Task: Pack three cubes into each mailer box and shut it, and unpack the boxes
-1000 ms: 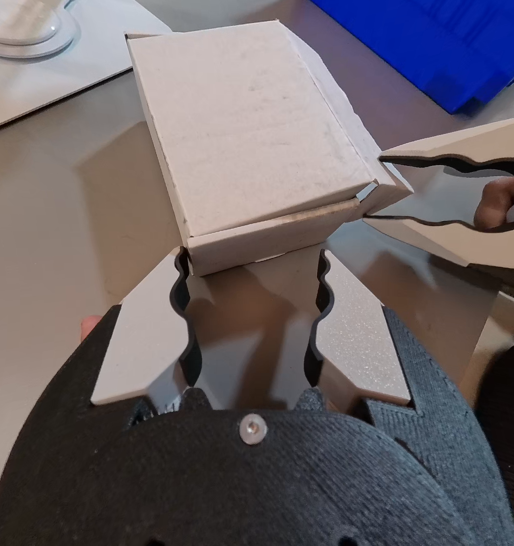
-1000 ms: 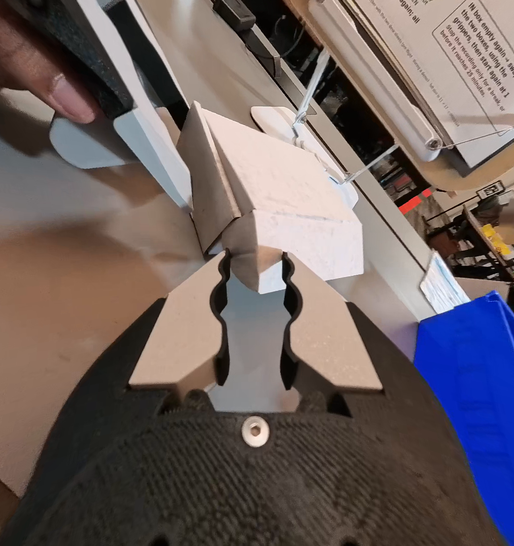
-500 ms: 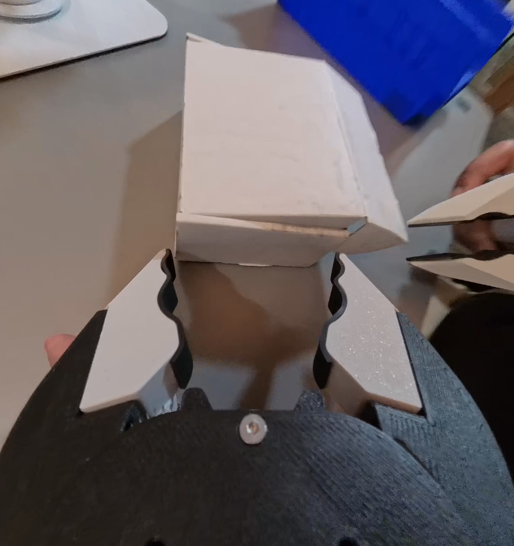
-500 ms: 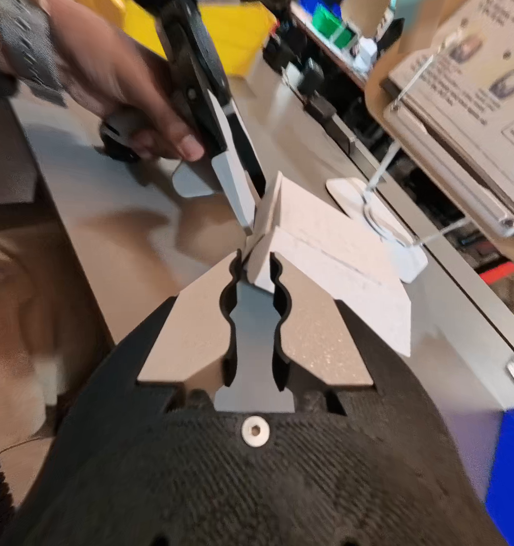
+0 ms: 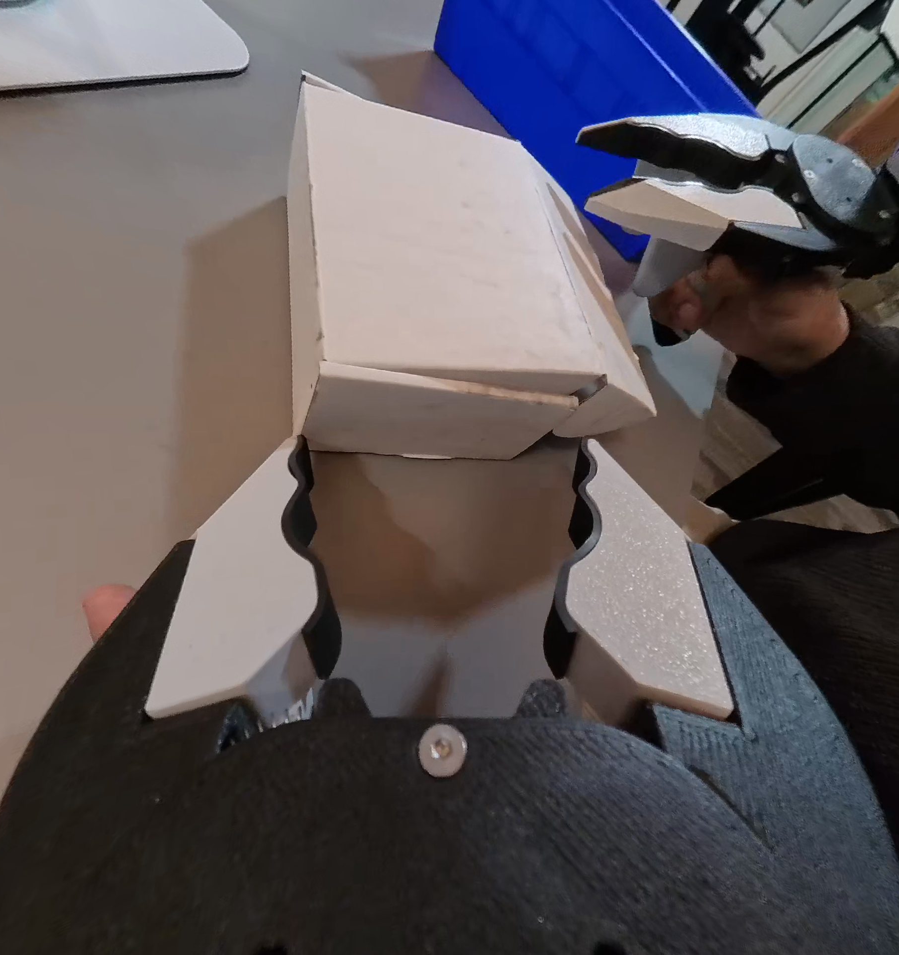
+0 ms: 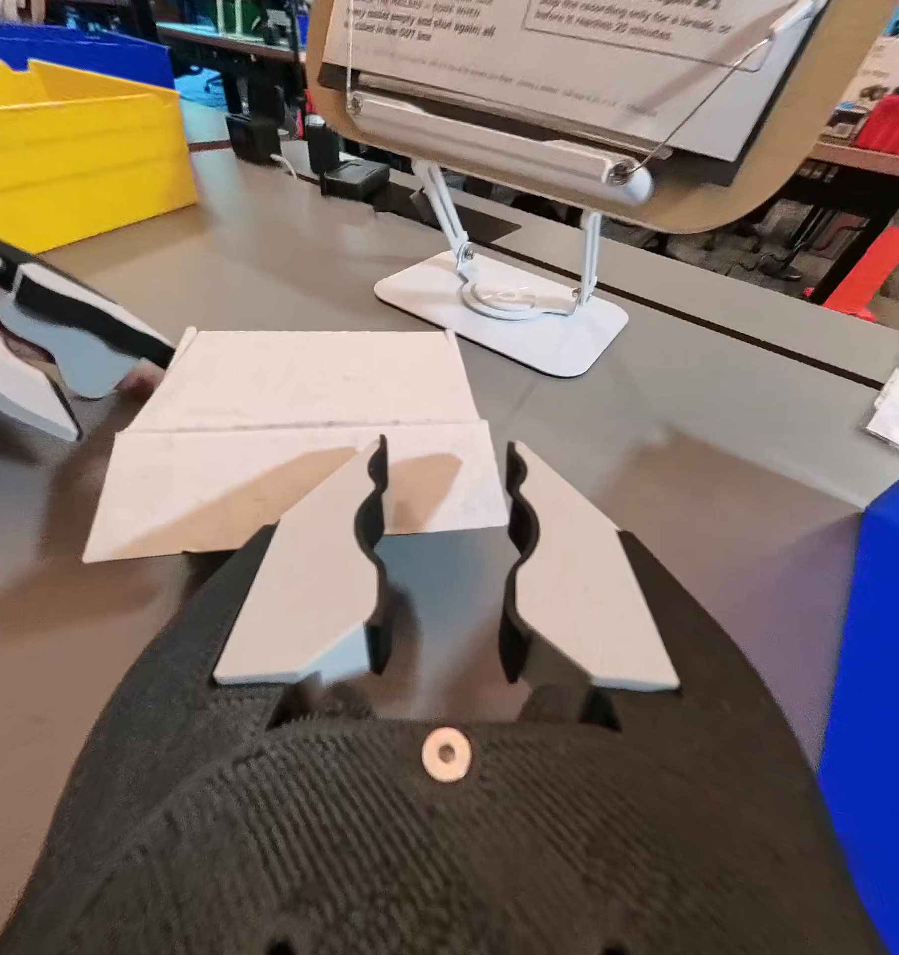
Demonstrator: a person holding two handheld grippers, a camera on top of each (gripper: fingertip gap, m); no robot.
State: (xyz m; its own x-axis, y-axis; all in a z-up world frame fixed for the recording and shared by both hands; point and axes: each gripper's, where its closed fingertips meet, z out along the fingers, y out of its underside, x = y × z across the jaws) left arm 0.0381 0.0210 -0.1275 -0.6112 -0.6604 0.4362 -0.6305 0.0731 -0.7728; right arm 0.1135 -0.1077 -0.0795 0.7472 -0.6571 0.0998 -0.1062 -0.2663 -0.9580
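A: Where is the mailer box (image 5: 437, 268), and which gripper is nearer?

B: It sits shut on the grey table (image 5: 101, 310), a white cardboard box. The left gripper (image 5: 439, 455) is the nearer one: its two fingers are spread about as wide as the box's near end and stand right at that end's two corners, gripping nothing. Seen from there, the box's long axis runs straight away from the fingers.

A: And the right gripper?

B: The right gripper (image 6: 444, 449) hangs above the box's long side with its fingers moderately apart and empty. In its own view the front flap (image 6: 292, 491) lies just ahead of the tips and slightly to the left, with the long axis crossing left to right. Neither gripper holds anything.

A: What can't be made out?

B: Whether any cubes are inside; the lid covers everything. Whether the left tips touch the cardboard cannot be told. A blue bin (image 5: 566, 77) behind the box is cut off, and a yellow bin (image 6: 70, 155) stands well apart.
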